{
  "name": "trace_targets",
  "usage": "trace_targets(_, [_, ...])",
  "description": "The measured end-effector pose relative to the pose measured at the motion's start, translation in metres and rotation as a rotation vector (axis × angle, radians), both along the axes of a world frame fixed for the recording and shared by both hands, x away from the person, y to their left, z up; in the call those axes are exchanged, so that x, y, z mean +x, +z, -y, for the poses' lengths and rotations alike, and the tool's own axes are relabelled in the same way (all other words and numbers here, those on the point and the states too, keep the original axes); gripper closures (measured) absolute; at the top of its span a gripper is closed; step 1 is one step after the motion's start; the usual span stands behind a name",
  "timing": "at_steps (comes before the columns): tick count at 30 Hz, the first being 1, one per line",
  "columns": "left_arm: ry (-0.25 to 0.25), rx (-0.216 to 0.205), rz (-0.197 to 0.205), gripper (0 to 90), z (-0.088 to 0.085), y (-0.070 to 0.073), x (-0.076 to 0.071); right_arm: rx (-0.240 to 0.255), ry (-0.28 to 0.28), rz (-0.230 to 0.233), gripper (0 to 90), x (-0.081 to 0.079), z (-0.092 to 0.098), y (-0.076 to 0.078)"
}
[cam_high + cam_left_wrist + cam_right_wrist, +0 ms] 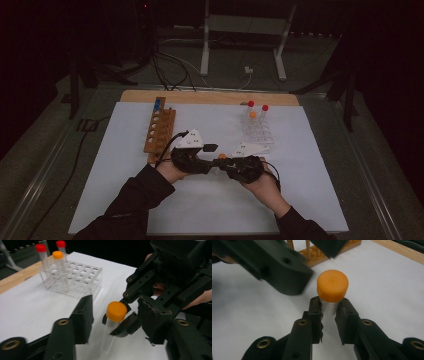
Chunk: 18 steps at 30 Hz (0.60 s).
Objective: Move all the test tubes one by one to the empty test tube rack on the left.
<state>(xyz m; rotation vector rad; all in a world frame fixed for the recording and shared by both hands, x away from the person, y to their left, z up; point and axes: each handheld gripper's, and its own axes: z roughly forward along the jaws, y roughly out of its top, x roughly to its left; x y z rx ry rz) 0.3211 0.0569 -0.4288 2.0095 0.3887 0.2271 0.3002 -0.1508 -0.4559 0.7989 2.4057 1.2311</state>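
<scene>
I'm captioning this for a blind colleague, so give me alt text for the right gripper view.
The right gripper clamps a clear tube with an orange cap just below the cap, over the white table surface. The left gripper reaches in from the upper left, its jaws not touching the cap, and part of a wooden rack stands behind.

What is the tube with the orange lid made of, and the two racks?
The tube looks like clear plastic: the white table shows through it. Its orange cap seems matte plastic, with ridged sides. The clear rack is probably glossy see-through plastic or acrylic, with bright glints on its edges. The brown rack looks like wood, tan and dull like the table's edge.
</scene>
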Motion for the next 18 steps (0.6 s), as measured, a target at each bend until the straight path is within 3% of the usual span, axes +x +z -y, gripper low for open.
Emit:
trace_targets(10, [-0.015,0.026,0.008,70.0,0.0074,-0.0054,0.0032,0.001,0.002,0.003,75.0,-0.0006,0.0005,0.0016])
trace_targets(18, [-0.023,0.038,0.026,71.5,0.0071,-0.0056,0.0037,0.006,0.004,-0.001,74.9,-0.0002,0.0005,0.0009])
